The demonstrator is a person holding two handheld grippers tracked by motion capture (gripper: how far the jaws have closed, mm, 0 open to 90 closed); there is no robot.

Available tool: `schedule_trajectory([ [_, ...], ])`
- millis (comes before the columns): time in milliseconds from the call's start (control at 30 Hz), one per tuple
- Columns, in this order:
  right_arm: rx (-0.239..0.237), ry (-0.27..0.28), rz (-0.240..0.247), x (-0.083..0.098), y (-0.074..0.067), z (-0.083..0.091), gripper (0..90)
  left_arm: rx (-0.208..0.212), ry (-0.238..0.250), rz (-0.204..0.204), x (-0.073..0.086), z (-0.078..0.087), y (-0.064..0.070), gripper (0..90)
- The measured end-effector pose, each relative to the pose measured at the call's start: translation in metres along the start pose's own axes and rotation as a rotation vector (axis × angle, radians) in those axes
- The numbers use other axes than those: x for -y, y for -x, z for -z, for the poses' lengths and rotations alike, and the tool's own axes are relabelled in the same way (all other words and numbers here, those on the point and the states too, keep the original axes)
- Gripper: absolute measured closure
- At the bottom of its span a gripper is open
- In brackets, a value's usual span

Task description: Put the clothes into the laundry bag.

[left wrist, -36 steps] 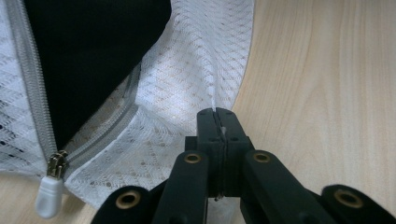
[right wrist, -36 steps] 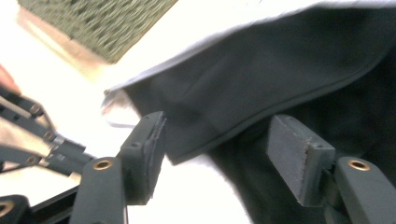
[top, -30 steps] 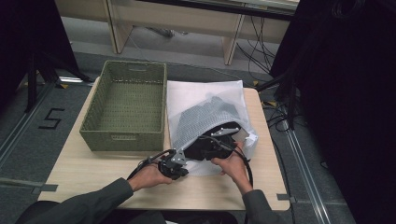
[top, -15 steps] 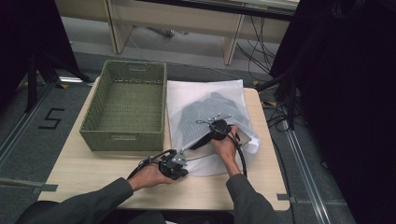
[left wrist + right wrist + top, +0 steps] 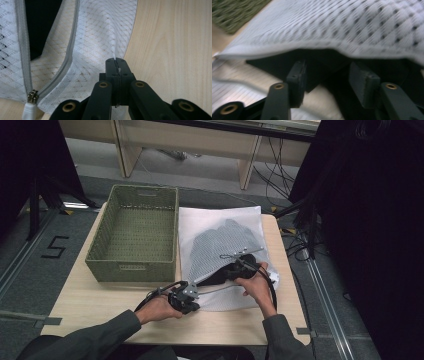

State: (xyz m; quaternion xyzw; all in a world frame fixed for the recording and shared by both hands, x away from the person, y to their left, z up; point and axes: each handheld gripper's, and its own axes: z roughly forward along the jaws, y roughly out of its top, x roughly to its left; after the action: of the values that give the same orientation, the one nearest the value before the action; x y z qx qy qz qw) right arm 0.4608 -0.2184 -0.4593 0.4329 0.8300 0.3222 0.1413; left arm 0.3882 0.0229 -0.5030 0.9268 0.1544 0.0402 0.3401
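1. Mesh laundry bag [image 5: 222,245], white, lies flat on the surface [image 5: 90,302] at 3 o'clock of the green woven basket [image 5: 135,232], touching or just beside its wall. A dark garment [image 5: 225,272] sits partly in the bag's mouth at the 6 o'clock end; more grey-looking cloth shows through the mesh further in.
2. Zipper [image 5: 23,45] stands open in the left gripper view, with its slider and white pull [image 5: 31,98] at the bottom left and black cloth between the two tracks.
3. Left gripper [image 5: 115,62]: fingers pressed fully together on a fold of the bag's mesh edge, right beside the bare wood. In the high view this gripper [image 5: 182,295] sits at the bag's 7 o'clock corner, pinning it.
4. Right gripper [image 5: 327,75]: fingers stand about half apart, having just been opening; nothing is gripped between them. Dark cloth lies just beyond the tips, under the raised mesh lip. In the high view it [image 5: 242,265] rests at the bag's mouth.
5. Step in hand, as I judge it: stuffing the garment into the bag, one side held open while the other pushes and re-grips.
6. Next move probably calls for closing on the loose dark cloth and driving it toward 12 o'clock, deeper in, keeping the mesh clear of the fingers.
7. Hard to read: the right gripper view is motion-blurred; how much garment remains outside is unclear. The basket appears empty.
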Motion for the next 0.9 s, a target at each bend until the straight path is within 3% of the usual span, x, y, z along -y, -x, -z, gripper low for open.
schedule_trajectory([
  [67, -0.018, -0.027, -0.009, 0.004, -0.008, 0.003, 44.6, -0.001, -0.008, -0.01, 0.0, 0.001, 0.0, 89.0],
  [100, -0.014, -0.043, 0.016, 0.006, -0.01, 0.002, 44.1, 0.003, -0.007, 0.005, 0.001, 0.001, 0.001, 89.0],
  [267, -0.011, -0.09, 0.018, 0.017, -0.014, -0.017, 46.5, 0.001, -0.008, -0.012, 0.001, 0.002, 0.001, 89.0],
  [300, -0.001, -0.086, 0.007, 0.018, -0.016, -0.021, 49.8, 0.003, -0.008, -0.006, 0.001, 0.001, 0.001, 89.0],
  [367, 0.01, -0.084, 0.043, 0.017, -0.017, -0.031, 58.0, 0.004, -0.01, 0.0, 0.001, 0.001, 0.001, 89.1],
  [400, 0.036, -0.043, 0.054, 0.015, -0.016, -0.042, 74.6, 0.003, -0.009, 0.001, 0.001, 0.001, 0.001, 89.1],
  [433, 0.036, -0.043, 0.054, 0.015, -0.016, -0.042, 74.6, 0.001, -0.007, -0.007, 0.001, 0.001, 0.001, 89.1],
  [467, 0.04, -0.033, 0.053, 0.009, -0.016, -0.048, 86.9, 0.004, -0.01, -0.007, 0.001, 0.001, 0.001, 89.1],
  [500, 0.04, -0.033, 0.053, 0.009, -0.016, -0.048, 86.9, 0.004, -0.01, -0.004, 0.001, 0.001, 0.002, 89.1],
  [600, 0.086, -0.033, 0.097, -0.001, -0.008, -0.056, 88.6, 0.007, -0.015, -0.008, 0.001, 0.001, 0.002, 89.2],
  [667, 0.122, -0.005, 0.083, -0.008, 0.003, -0.062, 88.7, 0.004, -0.012, -0.017, 0.001, 0.002, 0.001, 89.2],
  [700, 0.126, -0.003, 0.05, -0.012, 0.007, -0.064, 88.7, 0.006, -0.011, -0.013, 0.002, 0.002, 0.001, 89.3],
  [800, 0.178, 0.008, 0.044, -0.021, 0.022, -0.071, 88.7, 0.009, -0.007, -0.002, 0.003, 0.003, 0.002, 89.3],
  [833, 0.186, 0.015, 0.017, -0.024, 0.025, -0.072, 88.7, 0.01, -0.008, -0.005, 0.003, 0.003, 0.002, 89.3],
  [867, 0.197, 0.034, 0.03, -0.025, 0.03, -0.076, 88.6, 0.009, -0.009, -0.005, 0.003, 0.003, 0.002, 89.2],
  [900, 0.182, 0.043, 0.002, -0.027, 0.032, -0.077, 88.6, 0.009, -0.007, -0.012, 0.003, 0.003, 0.002, 89.2],
])
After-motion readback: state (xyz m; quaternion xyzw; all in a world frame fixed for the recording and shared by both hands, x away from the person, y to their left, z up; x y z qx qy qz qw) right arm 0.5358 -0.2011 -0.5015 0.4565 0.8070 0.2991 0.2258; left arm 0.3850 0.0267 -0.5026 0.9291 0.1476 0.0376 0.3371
